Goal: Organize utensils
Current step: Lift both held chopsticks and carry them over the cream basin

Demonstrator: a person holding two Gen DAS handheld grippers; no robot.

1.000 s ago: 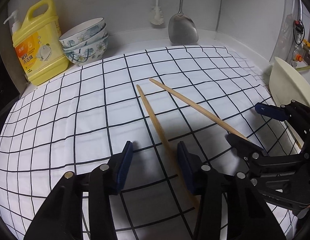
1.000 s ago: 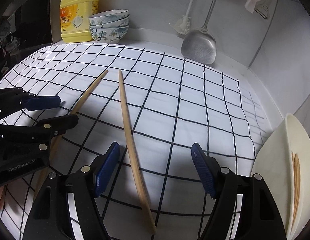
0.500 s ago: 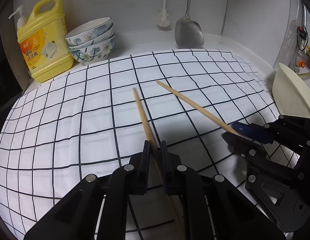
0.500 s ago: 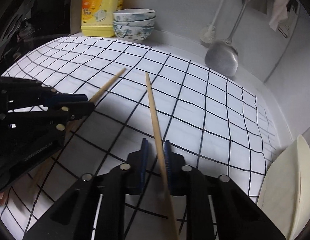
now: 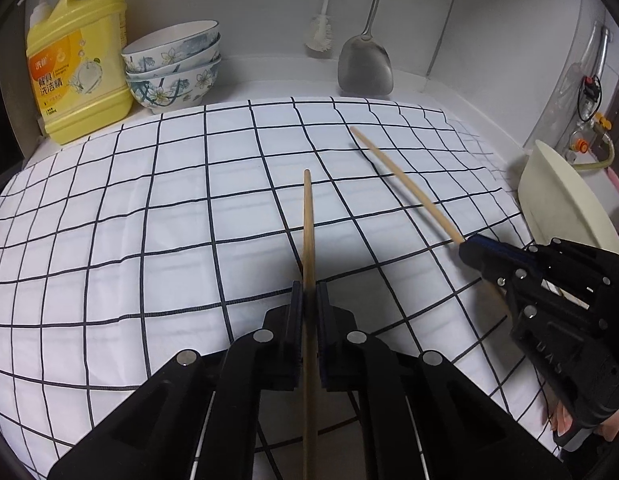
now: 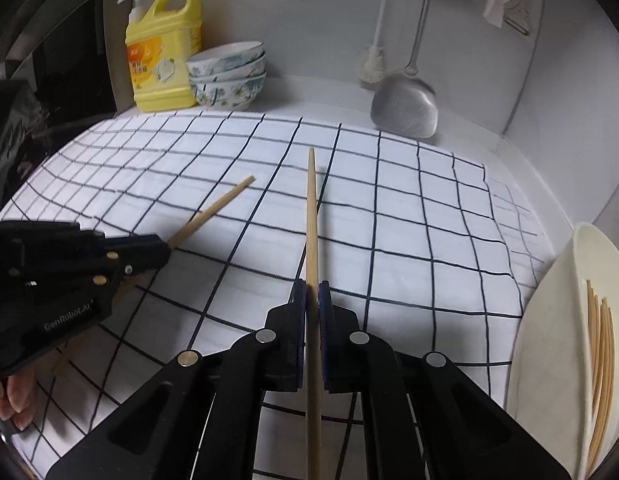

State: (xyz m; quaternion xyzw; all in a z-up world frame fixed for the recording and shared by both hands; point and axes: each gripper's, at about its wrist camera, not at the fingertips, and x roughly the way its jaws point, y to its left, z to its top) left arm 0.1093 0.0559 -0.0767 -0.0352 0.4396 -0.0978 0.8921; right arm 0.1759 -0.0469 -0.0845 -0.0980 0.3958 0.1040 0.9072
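Chopsticks: one point(image 5: 308, 240) is pinched in the left tool point(image 5: 308, 300), the other point(image 6: 311, 232) in the right tool point(image 6: 312, 300), each sticking out forward above the checked cloth point(image 5: 149, 220) on the counter. Both tools are clenched on their sticks well back from the tips. A second ago both stood wide with the sticks lying flat on the cloth; their jaws have just been closing, and the sticks now look raised off it. These are light, stiff, thin wooden rods, likely smooth enough to swivel in a narrow pinch, so a hold nearer the middle should steady them. At the right a cream tray point(image 6: 549, 320) already holds more chopsticks point(image 6: 601, 360), probably where these belong.
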